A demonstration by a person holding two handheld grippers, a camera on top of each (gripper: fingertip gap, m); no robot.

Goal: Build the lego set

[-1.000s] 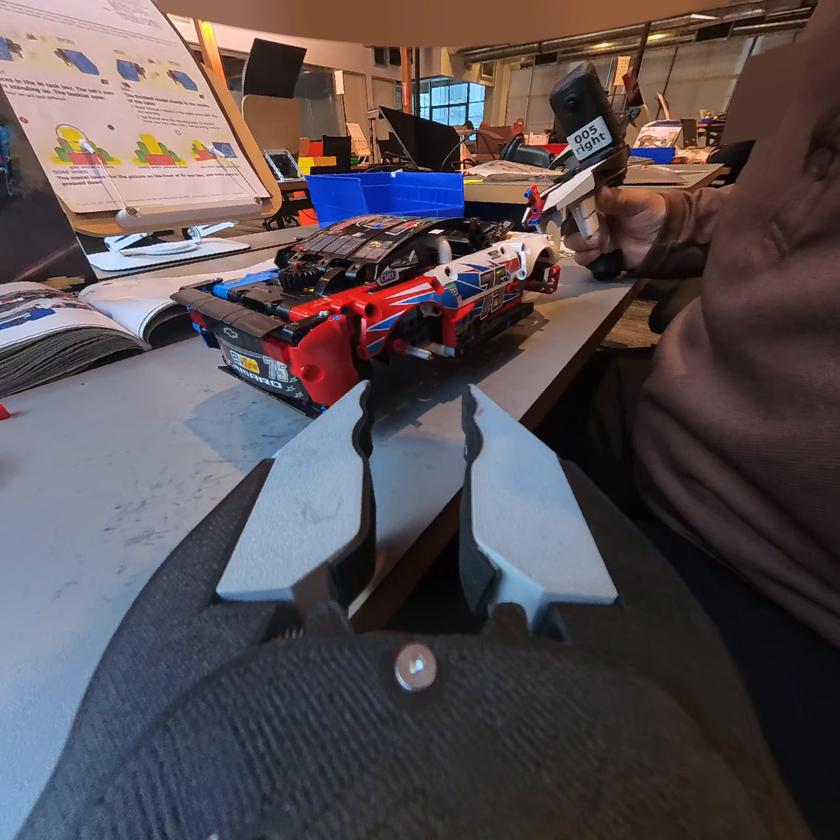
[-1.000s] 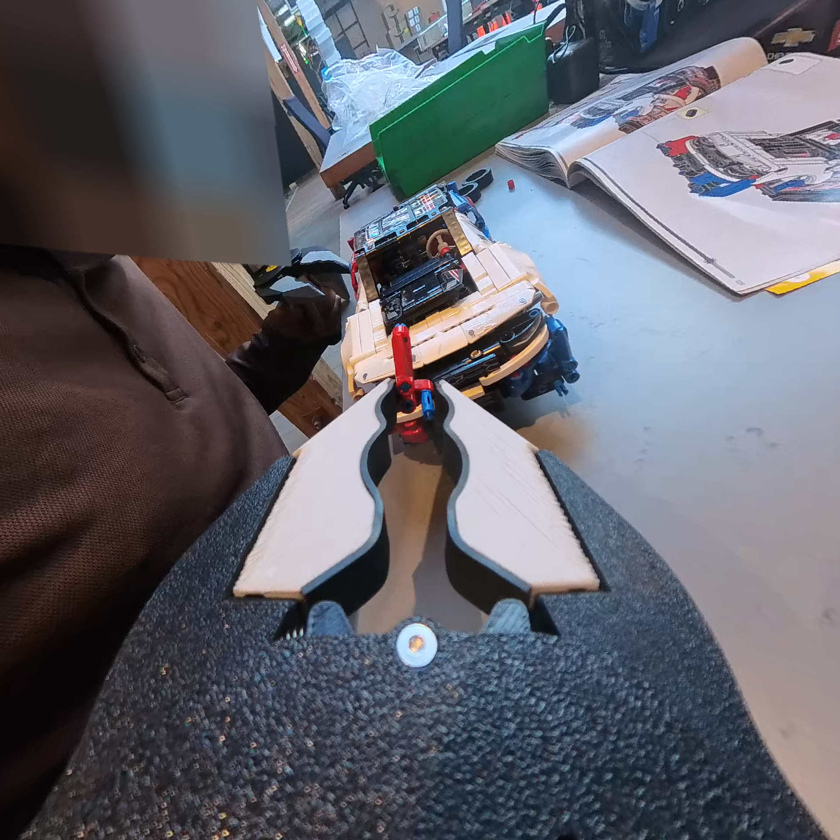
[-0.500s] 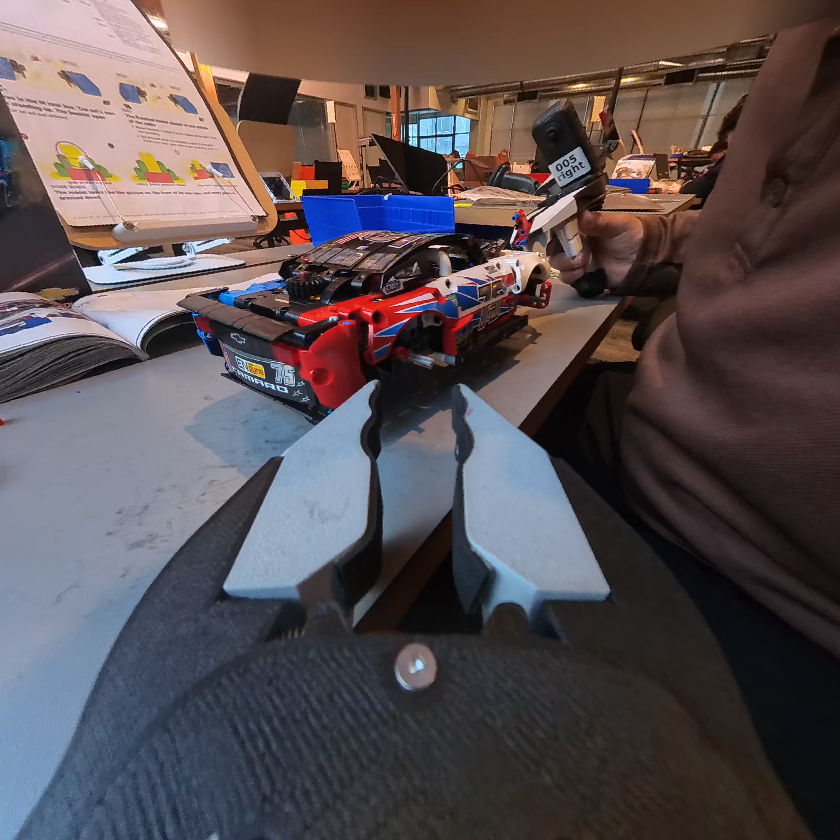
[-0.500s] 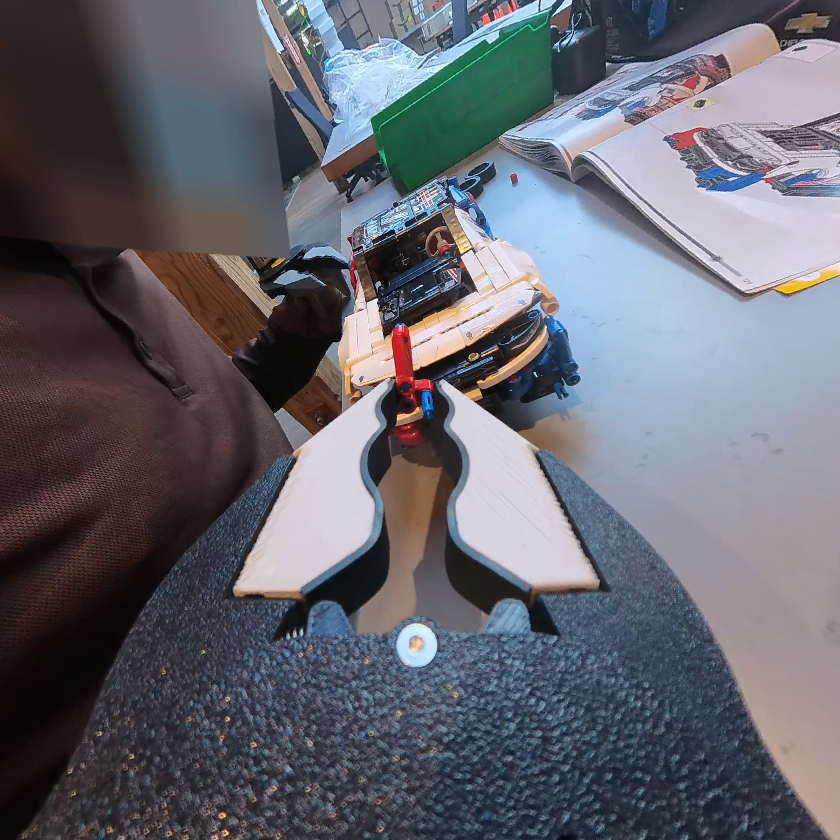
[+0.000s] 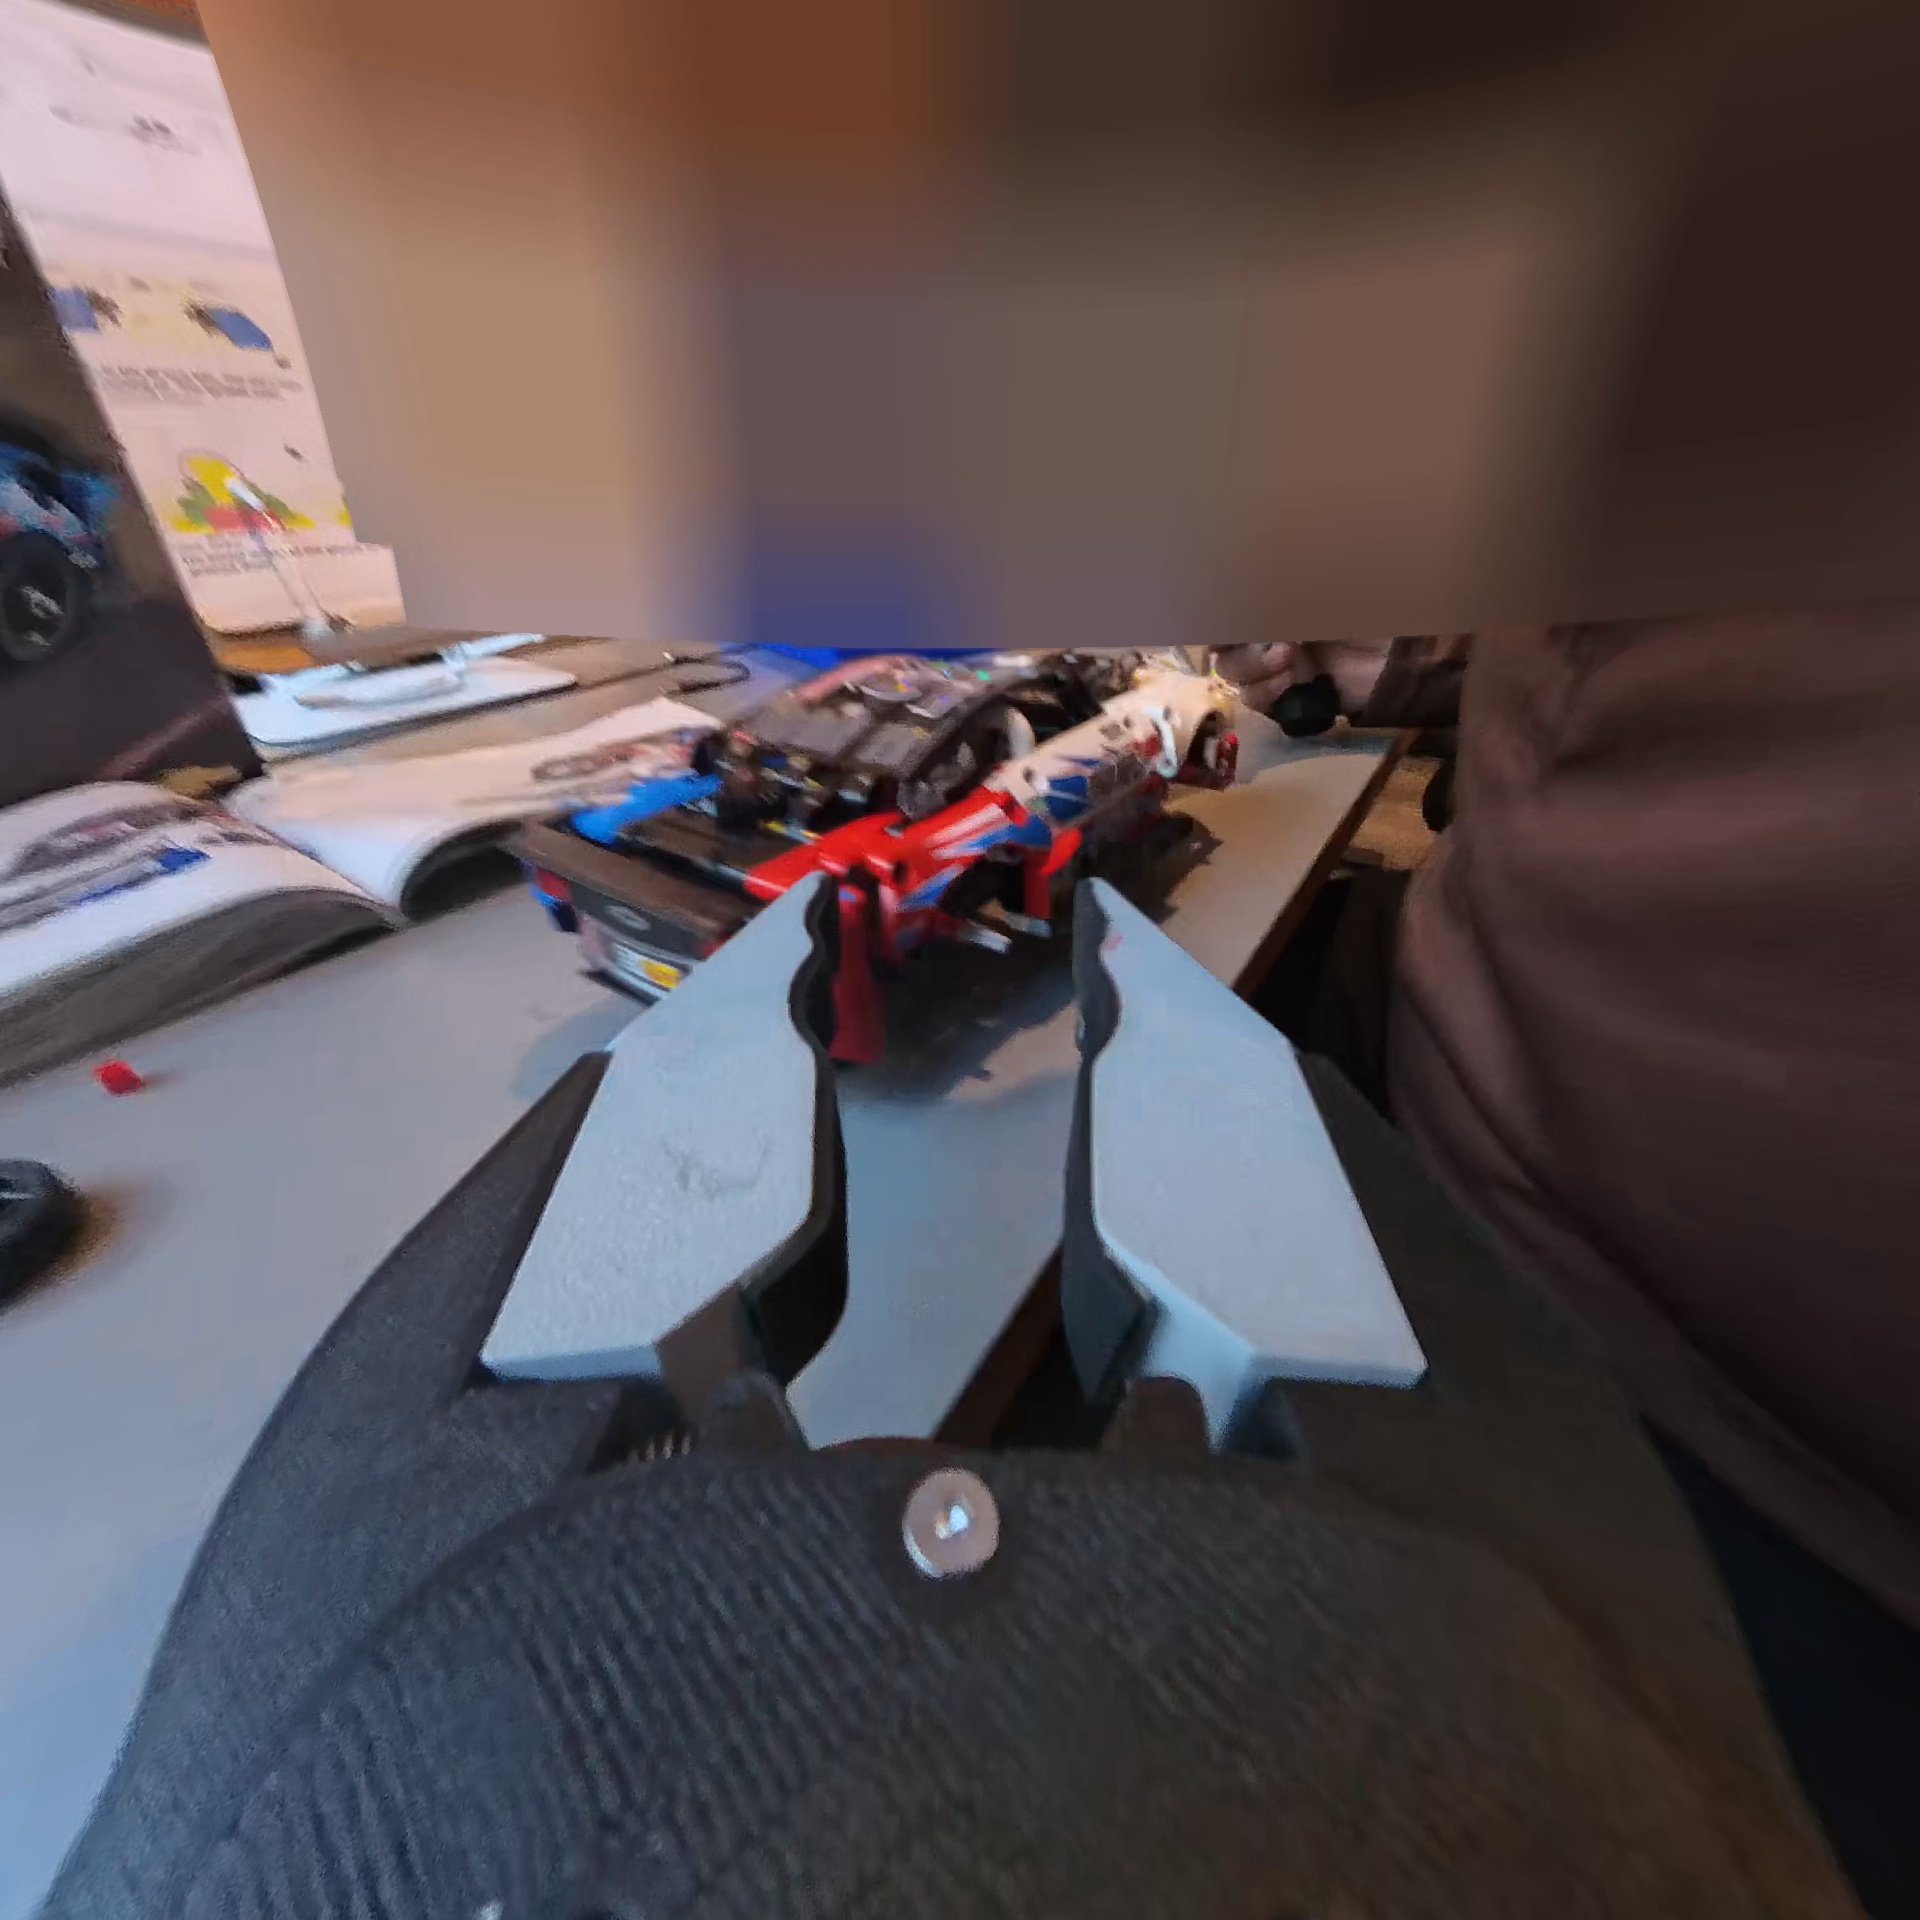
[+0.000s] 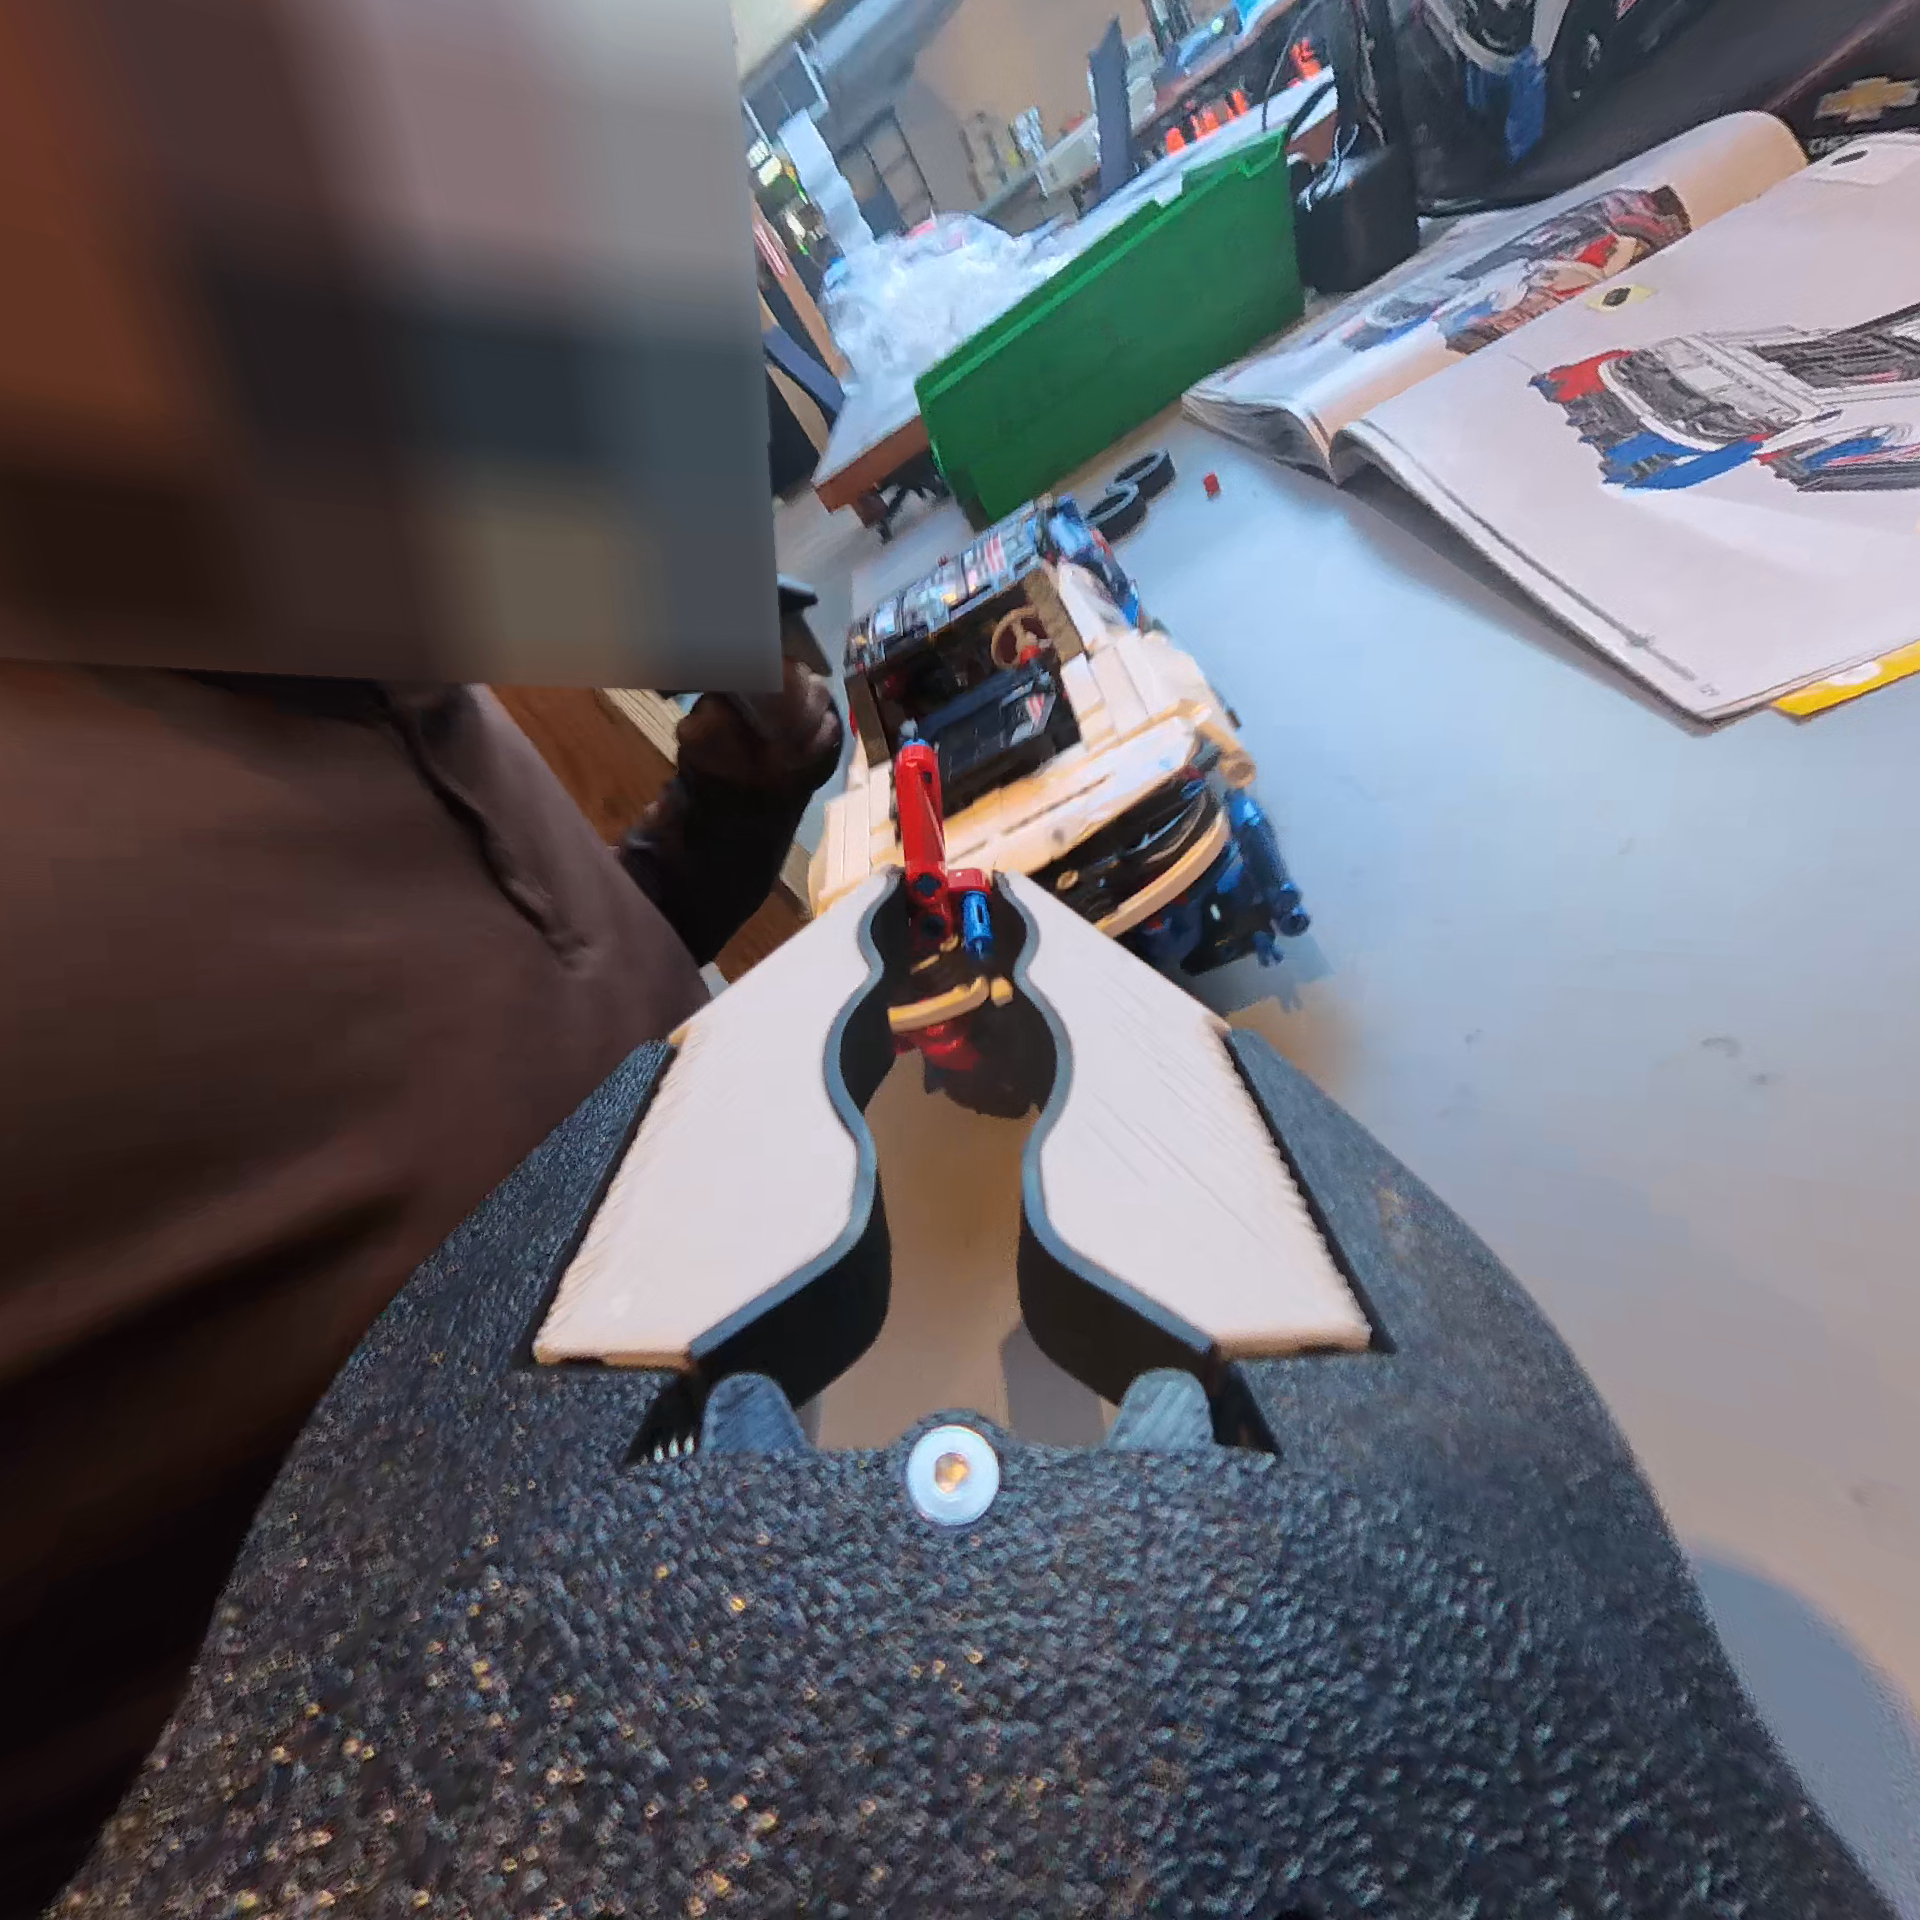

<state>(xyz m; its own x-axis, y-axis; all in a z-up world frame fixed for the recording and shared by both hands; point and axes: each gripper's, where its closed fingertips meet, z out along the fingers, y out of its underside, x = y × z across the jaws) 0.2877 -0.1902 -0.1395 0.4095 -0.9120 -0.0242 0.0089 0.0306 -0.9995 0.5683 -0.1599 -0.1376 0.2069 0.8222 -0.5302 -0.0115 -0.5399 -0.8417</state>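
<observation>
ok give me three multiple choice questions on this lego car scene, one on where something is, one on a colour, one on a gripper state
1. Where is the open booklet relative to the car in the right wrist view?
A. under it
B. to its right on the table
C. inside the bin

2. What colour is the bin beyond the car?
A. green
B. yellow
C. white

3. What is the right gripper doing?
A. open and empty
B. out of view
C. shut on a small red and blue piece

Answers: 1 B, the booklet lies flat to the right of the car. 2 A, its walls are plainly green. 3 C, the piece sits pinched at the fingertips.
</observation>
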